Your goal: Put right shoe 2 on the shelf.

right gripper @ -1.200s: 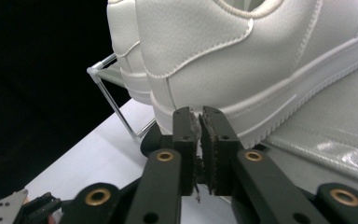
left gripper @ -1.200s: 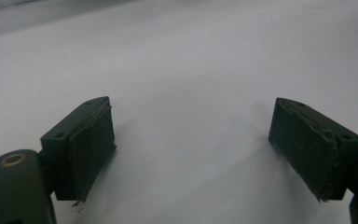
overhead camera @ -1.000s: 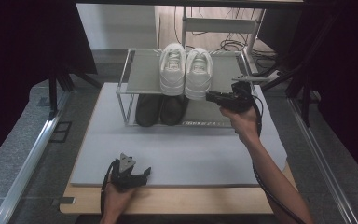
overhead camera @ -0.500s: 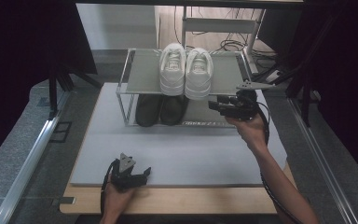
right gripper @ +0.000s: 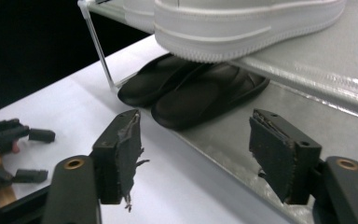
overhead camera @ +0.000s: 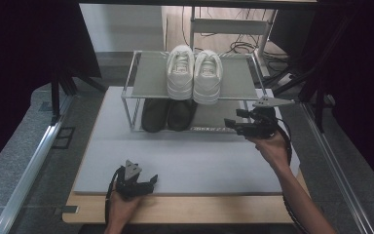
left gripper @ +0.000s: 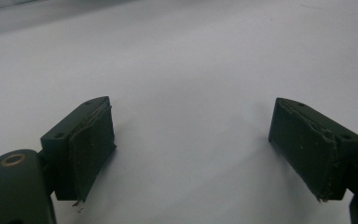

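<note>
- The right gripper (overhead camera: 231,124) now sits lower and nearer the person than a second ago, level with the bottom shelf of the rack (overhead camera: 148,73). Its jaws have just been opening and stand apart with nothing between them.
- Judgement: a release near the rack appears complete. The hand appears to be backing off or lining up on the lower shelf.
- The black slippers (right gripper: 191,88) lie side by side on the bottom shelf, just ahead of the right gripper and apart from it.
- The white sneakers (overhead camera: 195,73) stand side by side on the top shelf, directly above the slippers.
- The left gripper (overhead camera: 152,181) rests at the near edge of the mat (left gripper: 191,60), well apart from the rack. Its jaws stand wide and empty.
- Count: two sneakers, two slippers, one two-shelf rack, two grippers.
</note>
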A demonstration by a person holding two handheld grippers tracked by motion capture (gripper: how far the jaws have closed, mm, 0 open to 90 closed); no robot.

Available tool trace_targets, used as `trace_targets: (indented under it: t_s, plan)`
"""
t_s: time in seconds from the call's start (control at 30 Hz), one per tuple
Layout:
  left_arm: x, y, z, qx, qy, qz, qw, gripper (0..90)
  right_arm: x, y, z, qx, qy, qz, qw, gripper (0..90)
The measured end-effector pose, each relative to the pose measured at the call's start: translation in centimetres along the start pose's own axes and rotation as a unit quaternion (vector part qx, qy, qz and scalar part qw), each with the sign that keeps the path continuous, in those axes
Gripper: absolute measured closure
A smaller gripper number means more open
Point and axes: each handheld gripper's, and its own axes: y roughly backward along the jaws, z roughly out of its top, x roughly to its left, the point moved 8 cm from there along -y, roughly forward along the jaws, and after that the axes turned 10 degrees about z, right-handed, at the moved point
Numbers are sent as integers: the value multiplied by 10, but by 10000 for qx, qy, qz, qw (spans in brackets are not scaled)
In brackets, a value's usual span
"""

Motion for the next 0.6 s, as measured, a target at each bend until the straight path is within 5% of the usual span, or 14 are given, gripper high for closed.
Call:
trace_targets:
  t_s: [0.6]
  plan:
    - [0,0,0,-1,6,-1,10000,140,5,19,-39,204,150,-87,9996,198]
